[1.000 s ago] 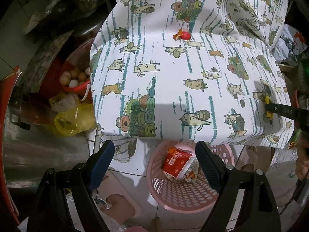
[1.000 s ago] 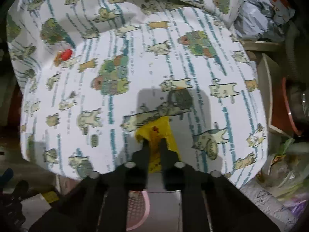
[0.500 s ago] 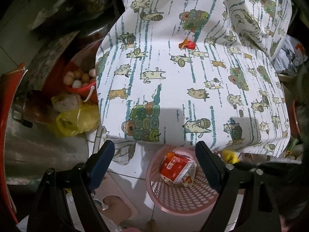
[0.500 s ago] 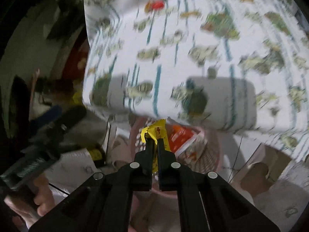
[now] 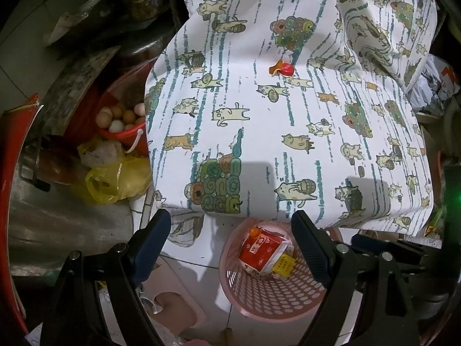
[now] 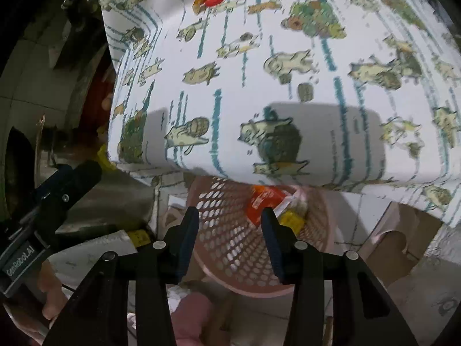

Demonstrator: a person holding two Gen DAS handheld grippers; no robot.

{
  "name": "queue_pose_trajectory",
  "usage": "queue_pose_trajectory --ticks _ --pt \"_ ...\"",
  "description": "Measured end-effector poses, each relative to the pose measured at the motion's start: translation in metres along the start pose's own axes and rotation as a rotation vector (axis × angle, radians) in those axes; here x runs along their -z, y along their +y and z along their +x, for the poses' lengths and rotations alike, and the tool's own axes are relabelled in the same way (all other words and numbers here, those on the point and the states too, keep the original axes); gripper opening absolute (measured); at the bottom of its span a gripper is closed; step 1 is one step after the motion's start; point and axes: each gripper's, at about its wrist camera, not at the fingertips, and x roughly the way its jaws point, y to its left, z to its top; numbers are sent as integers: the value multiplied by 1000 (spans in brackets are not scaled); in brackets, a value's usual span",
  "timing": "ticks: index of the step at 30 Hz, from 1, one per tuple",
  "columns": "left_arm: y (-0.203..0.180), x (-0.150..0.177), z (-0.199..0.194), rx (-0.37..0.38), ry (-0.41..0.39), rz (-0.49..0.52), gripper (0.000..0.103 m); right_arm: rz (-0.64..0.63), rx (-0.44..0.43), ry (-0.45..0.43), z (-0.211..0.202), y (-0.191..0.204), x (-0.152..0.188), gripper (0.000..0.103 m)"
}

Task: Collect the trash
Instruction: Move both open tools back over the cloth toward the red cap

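So the yellow wrapper (image 5: 283, 264) is in the pink basket (image 5: 259, 302) now.
Right gripper (image 6: 230, 222) jaws just opened, nothing between them; left gripper (image 5: 230, 248) hangs wide, empty, above the table's front edge. Red scrap (image 5: 283, 69) remains mid-tablecloth (image 5: 288, 132).

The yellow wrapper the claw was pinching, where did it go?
The right claw carried it off the cat-print tablecloth, over the pink plastic basket; its jaws have just been opening, nothing between them. The yellow wrapper lies inside. The left claw stayed open, and the red candy stayed put.
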Motion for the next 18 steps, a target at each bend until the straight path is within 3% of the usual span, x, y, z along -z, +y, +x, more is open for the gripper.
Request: queue_pose_trajectory --ticks 12,18 --pt "-6 -6 -30 -13 -77 35 84 -43 86 -211 -54 12 -15 49" --pt "-18 -41 -70 -64 -205 92 84 -137 139 -280 -94 29 -39 49"
